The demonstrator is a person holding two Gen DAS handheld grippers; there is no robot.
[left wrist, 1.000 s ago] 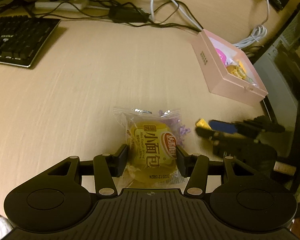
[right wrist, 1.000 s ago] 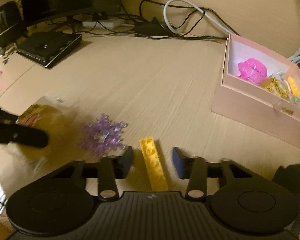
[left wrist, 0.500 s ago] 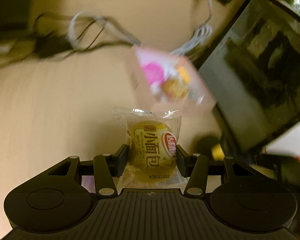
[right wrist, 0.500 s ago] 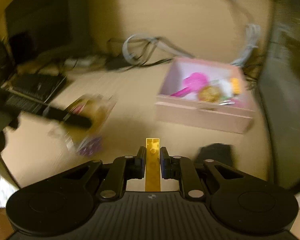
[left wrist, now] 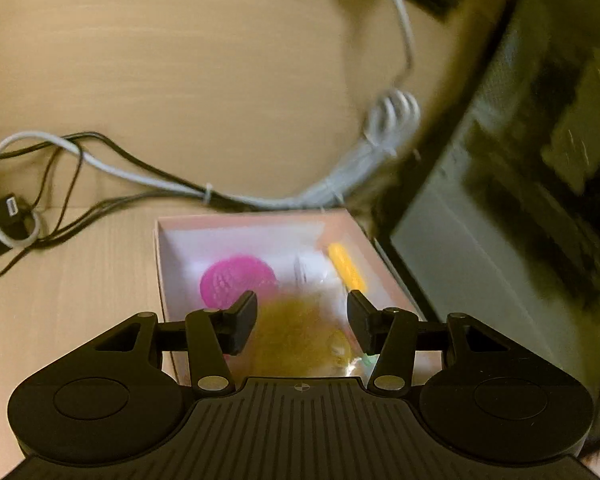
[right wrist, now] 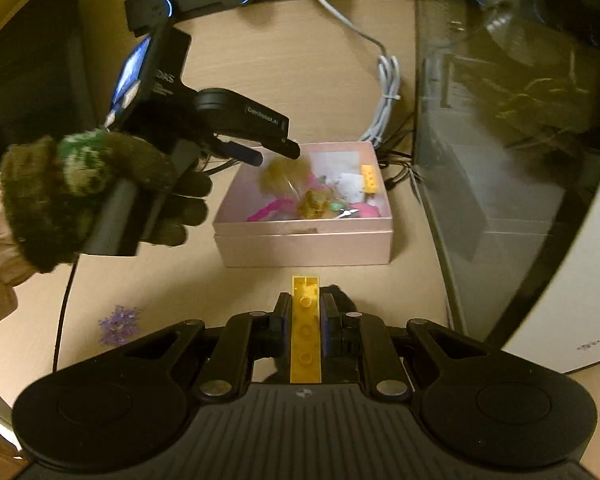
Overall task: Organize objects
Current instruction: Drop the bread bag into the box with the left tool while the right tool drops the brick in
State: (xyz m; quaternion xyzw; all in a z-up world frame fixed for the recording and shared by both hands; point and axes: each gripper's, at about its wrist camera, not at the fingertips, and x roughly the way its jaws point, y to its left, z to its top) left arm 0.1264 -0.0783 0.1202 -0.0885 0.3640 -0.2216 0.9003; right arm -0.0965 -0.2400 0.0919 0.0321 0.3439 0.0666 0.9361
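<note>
While the left tongs [left wrist: 302,322] hang spread over the pink box [right wrist: 304,240] on the surface, a blurred snack packet [right wrist: 284,172] sits just below them, apparently let go — light, soft and crinkly, best taken across its middle. The right tongs [right wrist: 305,320] pinch a yellow brick [right wrist: 305,336] — stiff, slick plastic — short of the box.
</note>
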